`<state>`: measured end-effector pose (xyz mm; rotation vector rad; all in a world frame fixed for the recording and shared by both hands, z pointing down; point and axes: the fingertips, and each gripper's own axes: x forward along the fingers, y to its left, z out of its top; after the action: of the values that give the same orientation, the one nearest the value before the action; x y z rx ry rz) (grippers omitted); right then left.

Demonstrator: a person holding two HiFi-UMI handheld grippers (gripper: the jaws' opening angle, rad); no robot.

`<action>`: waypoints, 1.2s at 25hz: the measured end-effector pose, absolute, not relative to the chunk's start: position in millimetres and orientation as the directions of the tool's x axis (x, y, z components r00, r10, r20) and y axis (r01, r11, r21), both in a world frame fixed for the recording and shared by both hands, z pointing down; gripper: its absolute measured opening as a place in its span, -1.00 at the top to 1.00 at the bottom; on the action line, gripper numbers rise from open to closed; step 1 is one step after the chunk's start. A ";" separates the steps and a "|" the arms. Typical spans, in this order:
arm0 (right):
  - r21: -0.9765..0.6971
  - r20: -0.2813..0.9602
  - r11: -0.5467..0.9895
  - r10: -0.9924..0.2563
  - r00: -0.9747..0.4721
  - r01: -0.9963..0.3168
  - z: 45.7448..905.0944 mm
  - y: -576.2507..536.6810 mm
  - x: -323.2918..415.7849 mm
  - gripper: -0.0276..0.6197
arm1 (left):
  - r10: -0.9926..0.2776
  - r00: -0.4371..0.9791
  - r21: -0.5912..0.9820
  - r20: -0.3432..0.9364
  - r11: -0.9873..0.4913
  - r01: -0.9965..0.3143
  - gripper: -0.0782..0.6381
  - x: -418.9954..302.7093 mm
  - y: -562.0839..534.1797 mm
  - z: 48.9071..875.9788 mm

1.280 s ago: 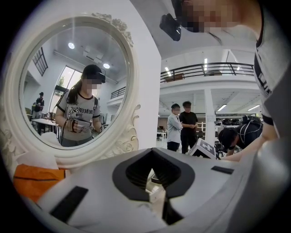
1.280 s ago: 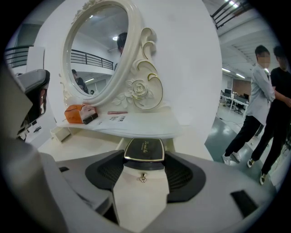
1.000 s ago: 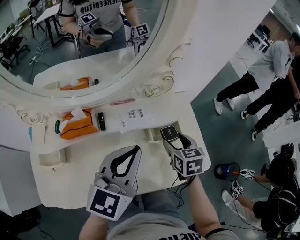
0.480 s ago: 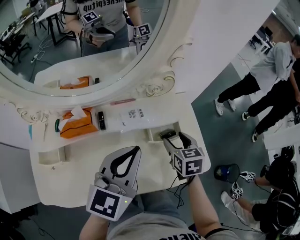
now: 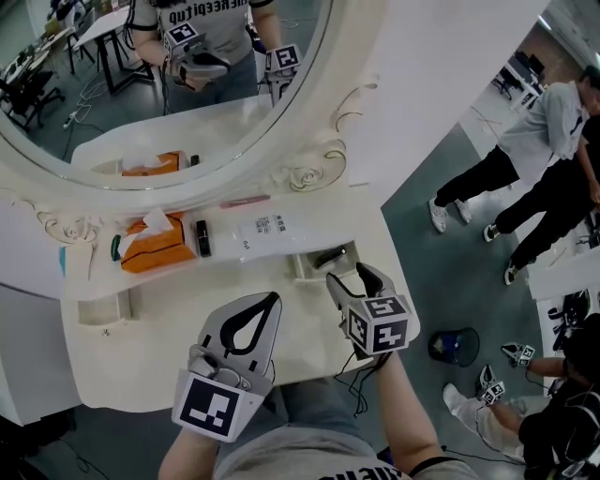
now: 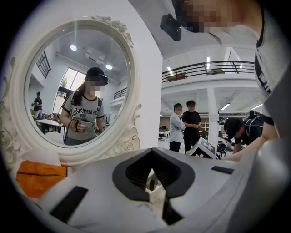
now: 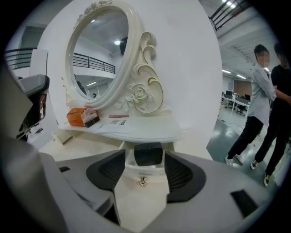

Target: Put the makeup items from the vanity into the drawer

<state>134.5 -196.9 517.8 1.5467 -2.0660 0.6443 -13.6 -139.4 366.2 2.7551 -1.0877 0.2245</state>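
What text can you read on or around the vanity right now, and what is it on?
White pack on the vanity shelf: dark print, too small to read.
Shirt reflected in the mirror: large lettering, mirror-reversed and cut off by the picture's top edge, so not surely readable.
Marker cube: black-and-white squares only, no words.
Orange tissue pack: no readable print.

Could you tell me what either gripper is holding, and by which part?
Nothing: left gripper shut, empty; right gripper open, empty, its jaws having just closed slightly.
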 end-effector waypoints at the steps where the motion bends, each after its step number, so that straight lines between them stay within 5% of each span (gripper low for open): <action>1: -0.091 0.615 0.258 -0.745 -0.258 -0.962 514.4 -195.7 133.1 0.08 | -0.660 0.724 0.100 0.200 -0.721 -0.685 0.76 -13.0 -137.9 365.5; 11: -0.124 0.509 0.301 -0.799 -0.321 -0.946 475.2 -174.8 121.6 0.89 | -0.639 0.749 0.082 0.178 -0.749 -0.658 0.76 -5.3 -119.6 356.2; 30: -0.167 0.280 0.359 -0.876 -0.393 -0.918 386.3 -121.9 102.7 0.89 | -0.544 0.828 0.054 0.138 -0.831 -0.554 0.76 15.2 -90.0 336.0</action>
<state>102.7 -121.9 386.3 1.6418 -2.4689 0.4486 15.2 -90.0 336.0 2.9158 -0.8776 0.1786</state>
